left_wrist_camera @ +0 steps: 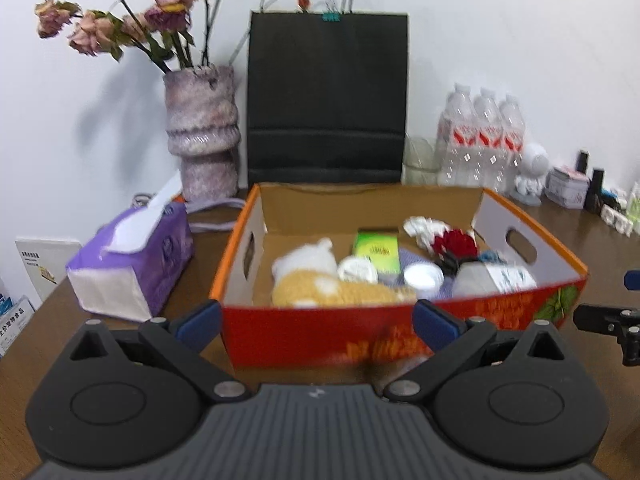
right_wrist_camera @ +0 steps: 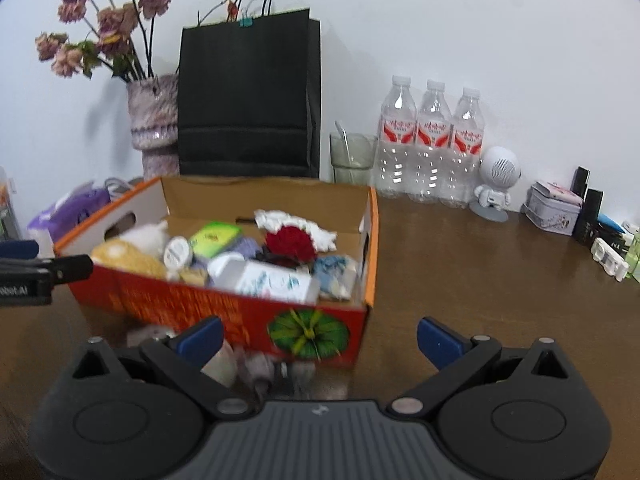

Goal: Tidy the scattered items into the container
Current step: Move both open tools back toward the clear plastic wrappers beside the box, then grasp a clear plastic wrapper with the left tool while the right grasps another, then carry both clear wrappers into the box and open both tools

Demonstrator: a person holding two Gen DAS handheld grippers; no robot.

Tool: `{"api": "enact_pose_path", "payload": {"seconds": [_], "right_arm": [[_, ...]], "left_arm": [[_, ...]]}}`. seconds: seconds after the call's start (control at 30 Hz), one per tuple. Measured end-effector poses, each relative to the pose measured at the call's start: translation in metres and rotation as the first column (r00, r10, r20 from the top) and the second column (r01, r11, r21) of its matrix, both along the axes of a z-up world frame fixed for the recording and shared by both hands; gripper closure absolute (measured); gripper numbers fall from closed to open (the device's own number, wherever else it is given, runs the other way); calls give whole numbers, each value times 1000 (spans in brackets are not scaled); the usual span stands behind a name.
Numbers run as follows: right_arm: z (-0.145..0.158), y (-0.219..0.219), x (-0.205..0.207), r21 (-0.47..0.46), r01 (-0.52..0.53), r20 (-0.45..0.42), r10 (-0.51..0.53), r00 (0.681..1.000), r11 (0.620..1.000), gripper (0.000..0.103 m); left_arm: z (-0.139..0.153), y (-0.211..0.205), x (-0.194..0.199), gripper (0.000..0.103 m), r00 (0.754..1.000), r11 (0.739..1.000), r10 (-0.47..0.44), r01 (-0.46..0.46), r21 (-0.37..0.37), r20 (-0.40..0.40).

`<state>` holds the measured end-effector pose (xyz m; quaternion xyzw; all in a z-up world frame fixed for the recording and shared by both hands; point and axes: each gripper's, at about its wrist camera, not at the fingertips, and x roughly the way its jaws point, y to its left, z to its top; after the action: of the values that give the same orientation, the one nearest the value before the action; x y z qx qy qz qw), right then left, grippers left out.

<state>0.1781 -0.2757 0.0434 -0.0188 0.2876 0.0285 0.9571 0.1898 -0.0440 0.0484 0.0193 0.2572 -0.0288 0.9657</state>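
A red and orange cardboard box [left_wrist_camera: 320, 336] stands open on the brown table; it also shows in the right wrist view [right_wrist_camera: 200, 300]. Inside lie a yellow and white plush toy [left_wrist_camera: 320, 280], a green packet [left_wrist_camera: 378, 252], a red knitted flower [left_wrist_camera: 456, 242], white lidded jars [left_wrist_camera: 424, 274] and a white bottle [right_wrist_camera: 276, 280]. My left gripper [left_wrist_camera: 318, 320] is open and empty in front of the box's near wall. My right gripper [right_wrist_camera: 320, 338] is open and empty at the box's front right corner. A blurred greyish item [right_wrist_camera: 256, 368] lies on the table just below the box, beside my right gripper's left finger.
A purple tissue pack [left_wrist_camera: 132, 260] lies left of the box. Behind stand a vase of dried roses [left_wrist_camera: 204, 136], a black paper bag [left_wrist_camera: 326, 96], a glass [right_wrist_camera: 352, 156], three water bottles [right_wrist_camera: 432, 144], a white figurine [right_wrist_camera: 496, 180] and small tins and cosmetics [right_wrist_camera: 560, 208].
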Motion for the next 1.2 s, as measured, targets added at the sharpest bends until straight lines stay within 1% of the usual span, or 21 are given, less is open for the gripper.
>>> {"api": "enact_pose_path", "payload": {"seconds": [0.13, 0.2, 0.27, 0.33, 0.4, 0.47, 0.5, 0.57, 0.6, 0.67, 0.7, 0.73, 0.87, 0.9, 1.07, 1.2], "right_arm": [[-21, -5, -1, -33, 26, -38, -27, 999, 999, 1], [-28, -7, 0, -44, 21, -61, -23, 998, 999, 5], [-32, -7, 2, -31, 17, -57, -19, 998, 999, 11], [-34, -6, 4, -8, 8, -50, -9, 999, 1000, 14], [-36, -4, 7, 7, -8, -48, 8, 999, 1000, 21], [-38, 0, 10, 9, -30, -53, 31, 998, 1000, 35], [-40, 2, 13, 9, -40, -58, 40, 997, 999, 39], [-43, 6, 17, 13, -57, -70, 58, 996, 998, 53], [-44, 7, 19, 16, -66, -72, 67, 995, 998, 58], [-45, 12, 23, 18, -86, -74, 87, 993, 996, 77], [-46, 13, 24, 24, -101, -82, 103, 991, 995, 80], [-47, 14, 25, 36, -120, -93, 123, 988, 992, 85], [-46, 12, 18, 76, -127, -92, 134, 987, 989, 86], [-45, 11, 16, 79, -119, -85, 126, 988, 990, 86], [-40, 5, 9, 97, -101, -57, 107, 993, 990, 86], [-38, 4, 6, 91, -100, -40, 104, 994, 991, 86]], "left_arm": [[-16, -7, 2, 0, 999, 999, -20, 21, 33, -42], [-23, -11, 5, 0, 997, 999, -32, 35, 41, -64], [-31, -16, 8, 0, 996, 997, -48, 52, 52, -81], [-36, -21, 11, 0, 993, 996, -64, 70, 61, -95], [-41, -24, 14, 0, 991, 994, -80, 87, 61, -105], [-44, -28, 17, 1, 989, 993, -96, 103, 61, -113], [-46, -30, 19, 4, 988, 992, -107, 114, 59, -113], [-49, -34, 22, 17, 983, 988, -140, 147, 53, -123], [-51, -36, 24, 28, 979, 985, -154, 162, 51, -136], [-54, -38, 26, 43, 972, 982, -187, 191, 15, -142], [-53, -37, 25, 65, 968, 978, -207, 210, 2, -141], [-52, -38, 24, 83, 963, 973, -228, 231, 1, -142], [-52, -39, 18, 84, 960, 969, -247, 248, -7, -135], [-51, -39, 16, 86, 959, 968, -250, 252, -6, -130], [-47, -39, 10, 87, 960, 966, -256, 256, -14, -112], [-43, -37, 7, 87, 962, 967, -255, 255, -15, -97]]}}
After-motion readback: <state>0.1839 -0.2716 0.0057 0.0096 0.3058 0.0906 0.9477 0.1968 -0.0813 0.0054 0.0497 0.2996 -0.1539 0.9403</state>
